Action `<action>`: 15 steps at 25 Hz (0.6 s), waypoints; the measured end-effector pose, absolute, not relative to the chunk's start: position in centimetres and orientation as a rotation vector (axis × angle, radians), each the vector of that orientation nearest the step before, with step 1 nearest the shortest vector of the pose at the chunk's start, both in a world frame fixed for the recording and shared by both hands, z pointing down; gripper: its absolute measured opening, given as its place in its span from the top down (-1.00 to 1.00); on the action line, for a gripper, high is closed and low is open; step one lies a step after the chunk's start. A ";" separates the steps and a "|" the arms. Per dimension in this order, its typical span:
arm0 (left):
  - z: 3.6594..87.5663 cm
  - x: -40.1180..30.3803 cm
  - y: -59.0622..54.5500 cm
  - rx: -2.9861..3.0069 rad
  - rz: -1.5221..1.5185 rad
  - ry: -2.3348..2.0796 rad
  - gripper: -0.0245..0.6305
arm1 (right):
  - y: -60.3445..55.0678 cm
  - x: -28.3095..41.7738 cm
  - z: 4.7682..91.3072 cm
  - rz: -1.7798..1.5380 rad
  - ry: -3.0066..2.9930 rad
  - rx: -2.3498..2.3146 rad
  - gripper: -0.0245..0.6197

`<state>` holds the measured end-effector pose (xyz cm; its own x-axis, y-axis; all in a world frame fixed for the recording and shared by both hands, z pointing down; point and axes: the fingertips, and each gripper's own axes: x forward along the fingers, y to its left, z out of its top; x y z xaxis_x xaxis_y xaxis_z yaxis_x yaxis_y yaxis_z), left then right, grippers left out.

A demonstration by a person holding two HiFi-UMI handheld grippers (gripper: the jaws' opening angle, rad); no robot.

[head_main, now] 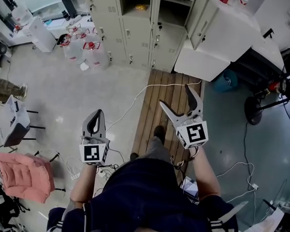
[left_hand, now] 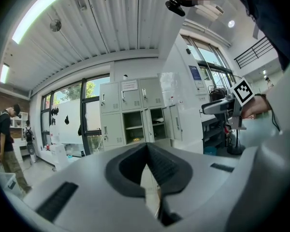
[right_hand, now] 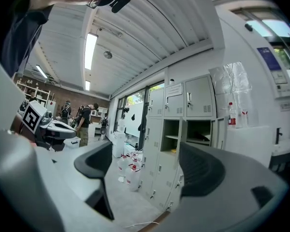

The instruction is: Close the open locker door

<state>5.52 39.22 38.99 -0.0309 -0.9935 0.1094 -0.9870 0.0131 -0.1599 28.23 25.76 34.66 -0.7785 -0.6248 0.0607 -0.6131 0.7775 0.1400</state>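
A bank of beige lockers [head_main: 135,18] stands ahead of me. Two upper compartments are open: one [right_hand: 171,135] with a small yellow thing on its lower shelf, and one [right_hand: 201,131] to its right. One open door [head_main: 155,8] shows edge-on between them, and a second open door [head_main: 202,19] swings out at the right. My left gripper [head_main: 97,115] is shut and holds nothing; its ribbed pads [left_hand: 157,164] meet in the left gripper view. My right gripper [head_main: 175,95] is open and empty, far short of the lockers, with the open compartments showing between its fingers [right_hand: 200,168].
Water jugs with red caps [head_main: 89,50] stand on the floor left of the lockers. A wooden plank strip [head_main: 152,105] runs toward the lockers, crossed by a white cable [head_main: 135,98]. A white cabinet [head_main: 227,37] juts out at right, a fan [head_main: 256,111] below it. People stand far left [right_hand: 84,122].
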 end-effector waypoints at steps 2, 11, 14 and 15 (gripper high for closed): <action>38.9 5.7 36.9 -2.135 -0.296 2.240 0.92 | 23.0 28.1 34.7 -0.168 -2.887 0.963 -0.45; 38.0 6.8 26.1 -2.026 -0.265 2.398 0.92 | 10.9 27.3 34.8 -0.135 -2.957 0.754 -0.39; 38.2 6.6 23.6 -2.017 -0.255 2.436 0.92 | 7.9 26.5 34.9 -0.154 -2.963 0.703 -0.39; 38.3 6.3 22.9 -2.013 -0.257 2.444 0.92 | 6.9 26.1 34.9 -0.159 -2.968 0.693 -0.39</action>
<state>6.34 22.89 38.32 -0.1965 -0.9720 0.1293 -0.9776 0.1839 -0.1026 26.15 6.90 34.87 -0.8931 -0.4452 0.0640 -0.4358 0.8918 0.1213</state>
